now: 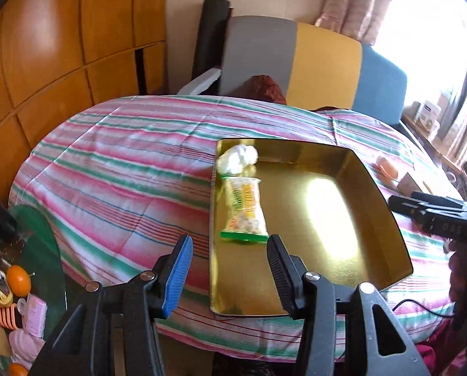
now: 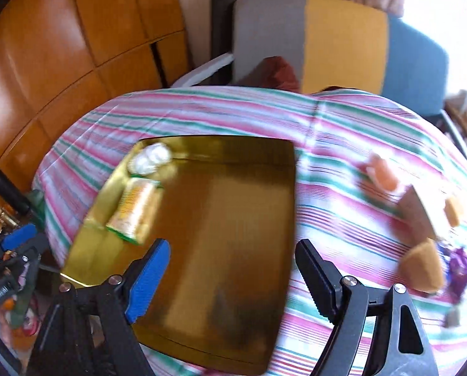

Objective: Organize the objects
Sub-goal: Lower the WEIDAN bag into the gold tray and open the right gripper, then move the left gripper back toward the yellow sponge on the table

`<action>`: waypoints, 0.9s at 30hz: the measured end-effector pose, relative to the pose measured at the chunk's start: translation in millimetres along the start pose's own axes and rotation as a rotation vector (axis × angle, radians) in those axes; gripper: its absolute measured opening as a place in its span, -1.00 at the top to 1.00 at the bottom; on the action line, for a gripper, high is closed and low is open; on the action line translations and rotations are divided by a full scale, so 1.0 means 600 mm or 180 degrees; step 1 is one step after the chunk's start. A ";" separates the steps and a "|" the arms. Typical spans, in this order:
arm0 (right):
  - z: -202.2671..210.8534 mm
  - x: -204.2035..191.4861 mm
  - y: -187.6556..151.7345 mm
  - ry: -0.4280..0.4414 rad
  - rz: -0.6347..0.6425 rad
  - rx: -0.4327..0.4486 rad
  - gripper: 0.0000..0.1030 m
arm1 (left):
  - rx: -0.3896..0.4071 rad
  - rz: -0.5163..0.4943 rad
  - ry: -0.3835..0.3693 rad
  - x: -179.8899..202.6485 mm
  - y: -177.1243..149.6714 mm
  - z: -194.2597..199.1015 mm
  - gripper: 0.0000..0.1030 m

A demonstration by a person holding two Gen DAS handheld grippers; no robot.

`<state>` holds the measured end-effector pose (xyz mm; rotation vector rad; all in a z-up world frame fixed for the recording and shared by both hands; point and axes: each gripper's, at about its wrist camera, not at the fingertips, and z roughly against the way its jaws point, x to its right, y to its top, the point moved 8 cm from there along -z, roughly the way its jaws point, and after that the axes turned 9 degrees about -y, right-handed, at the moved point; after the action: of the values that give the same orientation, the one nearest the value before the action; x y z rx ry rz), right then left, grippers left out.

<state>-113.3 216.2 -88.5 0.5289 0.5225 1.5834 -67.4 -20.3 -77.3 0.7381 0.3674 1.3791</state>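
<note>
While both cameras are looking down at a desk draped in a pink, green and white striped cloth [image 1: 117, 169], a shallow gold metal tray [image 1: 374, 219] is lying on it, filling the centre of each view. Inside the tray, along its left wall, a green-edged snack packet [image 1: 244, 210] is lying lengthwise, and a crumpled white wrapper [image 1: 238, 156] is sitting just beyond it in the far left corner. The left gripper [image 1: 230, 269] is hovering over the tray's near left corner with its jaws standing apart and nothing between them. The right gripper [image 2: 233, 275] is hanging over the tray's near right portion, its jaws spread wide and empty, in a view smeared by blur. Right of the tray in the right wrist view, several loose items are lying on the cloth: an orange piece [image 2: 385, 174], a tan box [image 2: 421, 213], a brown wedge-shaped piece [image 2: 423, 266] and a purple-wrapped item [image 2: 459, 269], all too blurred to name more closely. A grey, yellow and blue chair back [image 1: 296, 59] is standing behind the desk.
</note>
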 end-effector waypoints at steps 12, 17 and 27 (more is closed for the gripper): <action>0.048 0.277 -0.036 -0.0642 -0.0733 0.0093 -0.67 | -0.0127 -0.0421 -0.0191 0.107 0.012 -0.025 0.03; 0.063 0.388 -0.054 -0.0884 -0.1075 0.0155 -0.81 | -0.0192 -0.0574 -0.0393 0.162 0.016 -0.037 0.03; 0.065 0.574 -0.120 -0.1165 -0.2021 0.0275 -0.93 | -0.0426 -0.0787 -0.0741 0.271 0.023 -0.071 0.03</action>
<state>-56.8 566.0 -92.7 0.6256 0.4229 0.8392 -75.2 148.2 -69.6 0.7082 0.1738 1.0614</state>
